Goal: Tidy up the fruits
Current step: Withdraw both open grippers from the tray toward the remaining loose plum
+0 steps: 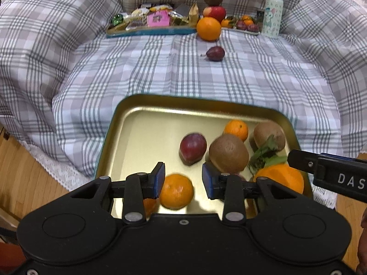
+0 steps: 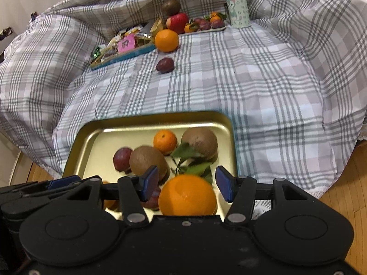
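A gold tray (image 1: pixel 197 102) (image 2: pixel 146 119) near the bed's front edge holds a plum (image 1: pixel 192 146), two kiwis (image 1: pixel 228 152) (image 1: pixel 269 135), a small mandarin (image 1: pixel 236 129), another mandarin (image 1: pixel 176 191) and a large leafy orange (image 1: pixel 278 178) (image 2: pixel 187 194). My left gripper (image 1: pixel 183 178) hovers over the tray, open by a narrow gap. The mandarin lies below its left pad, clear of the right one. My right gripper (image 2: pixel 186 183) is shut on the large orange, a pad against each side. Its finger (image 1: pixel 302 162) shows in the left wrist view.
On the plaid cloth farther back lie a loose plum (image 1: pixel 215 53) and an orange (image 1: pixel 208 28), with a red apple (image 1: pixel 215 12) and a dark fruit behind. A snack tray (image 1: pixel 149 23), a small fruit plate (image 1: pixel 246 24) and a bottle (image 1: pixel 273 11) line the back. Wooden floor lies below.
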Demonstrator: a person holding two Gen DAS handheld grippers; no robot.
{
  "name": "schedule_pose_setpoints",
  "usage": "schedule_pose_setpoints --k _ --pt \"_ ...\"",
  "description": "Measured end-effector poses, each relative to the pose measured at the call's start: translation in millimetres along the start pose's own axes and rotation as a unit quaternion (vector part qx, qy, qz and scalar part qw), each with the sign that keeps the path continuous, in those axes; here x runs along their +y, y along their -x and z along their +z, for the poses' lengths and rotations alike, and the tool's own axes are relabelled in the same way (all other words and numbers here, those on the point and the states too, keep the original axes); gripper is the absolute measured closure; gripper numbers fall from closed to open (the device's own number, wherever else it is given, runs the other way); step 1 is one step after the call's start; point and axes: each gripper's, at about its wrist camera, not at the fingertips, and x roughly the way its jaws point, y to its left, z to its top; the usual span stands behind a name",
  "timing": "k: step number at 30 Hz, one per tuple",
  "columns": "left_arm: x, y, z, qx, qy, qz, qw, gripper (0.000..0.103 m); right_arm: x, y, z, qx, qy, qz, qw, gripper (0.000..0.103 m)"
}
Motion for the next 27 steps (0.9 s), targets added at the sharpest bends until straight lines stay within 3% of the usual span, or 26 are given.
schedule_pose_setpoints --k 10,27 --pt "4 0 32 -0.056 -0.012 0.0 0.9984 0.059 1 -1 20 -0.019 0.007 -0.003 1.0 0.044" --pt "6 -30 68 -0.057 -0.035 0.001 0.9978 0.059 3 -28 48 0.003 0.003 0.001 1.0 0.044"
